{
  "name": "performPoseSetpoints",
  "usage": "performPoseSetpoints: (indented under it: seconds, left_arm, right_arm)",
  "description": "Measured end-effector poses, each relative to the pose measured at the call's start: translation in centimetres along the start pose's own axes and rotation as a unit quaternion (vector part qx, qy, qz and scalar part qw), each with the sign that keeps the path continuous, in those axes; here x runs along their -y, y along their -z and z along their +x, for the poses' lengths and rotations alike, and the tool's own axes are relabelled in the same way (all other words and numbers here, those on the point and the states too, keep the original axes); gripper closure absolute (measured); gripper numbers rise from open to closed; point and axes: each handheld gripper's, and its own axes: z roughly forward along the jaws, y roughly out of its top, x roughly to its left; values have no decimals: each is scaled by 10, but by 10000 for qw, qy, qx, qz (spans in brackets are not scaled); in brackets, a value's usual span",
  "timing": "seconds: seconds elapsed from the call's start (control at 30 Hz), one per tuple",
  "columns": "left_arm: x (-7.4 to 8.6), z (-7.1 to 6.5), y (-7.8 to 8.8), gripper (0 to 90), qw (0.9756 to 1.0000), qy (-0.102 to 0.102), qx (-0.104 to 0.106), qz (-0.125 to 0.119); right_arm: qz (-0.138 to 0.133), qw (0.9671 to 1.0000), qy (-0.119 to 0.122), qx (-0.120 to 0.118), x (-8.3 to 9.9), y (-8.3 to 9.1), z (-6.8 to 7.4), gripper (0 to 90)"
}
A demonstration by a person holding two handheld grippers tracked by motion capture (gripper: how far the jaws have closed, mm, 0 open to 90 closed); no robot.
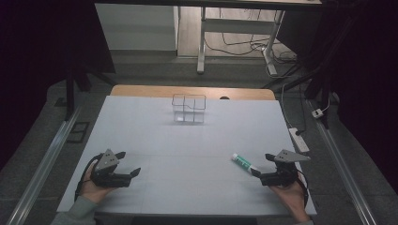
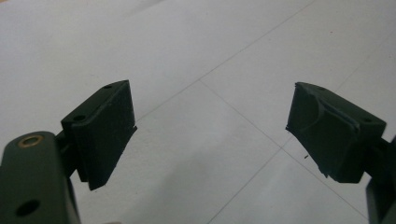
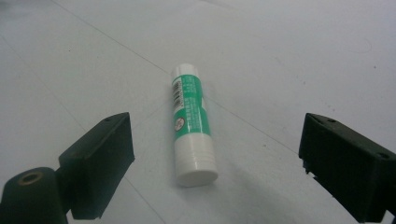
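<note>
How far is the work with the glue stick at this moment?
Nothing looks done yet: the glue stick lies flat on the white table, untouched. In hand: the right claw is open and aimed at the stick, jaws apart from it. The left claw is open over bare table. Left to do: grasp the stick and move it, probably to the clear divided box at the far side.

White table (image 1: 155,140) top, faint seam lines across it. Clear box (image 1: 188,108) with dividers stands near far edge, centre. Wooden edge (image 1: 141,90) shows beyond white top. Power strip (image 1: 299,139) on floor just off table's right side, white cable (image 1: 284,101) running back from it. Metal rails (image 1: 51,150) flank table on both sides. White desk frame (image 1: 202,42) behind, cables tangled on floor under it. Dark surroundings left and right.
</note>
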Motion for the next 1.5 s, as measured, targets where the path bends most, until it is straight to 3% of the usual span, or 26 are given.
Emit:
performPoseSetpoints:
  seconds: [0.33,1.07,1.3,1.5]
  left_arm:
    - [-1,3,-1,151,9999,58,88,-42]
    - [-2,5,0,165,9999,61,56,-92]
    - [-2,6,1,164,10000,70,-24,-58]
    - [-2,4,1,164,10000,33,33,-18]
  right_arm:
    - [50,10000,-42,2,0,-2,0,113]
    - [178,9998,2,19,0,-5,1,132]
    - [285,9996,9,-88,-10,-9,3,144]
    - [482,9986,67,-196,-26,-12,4,165]
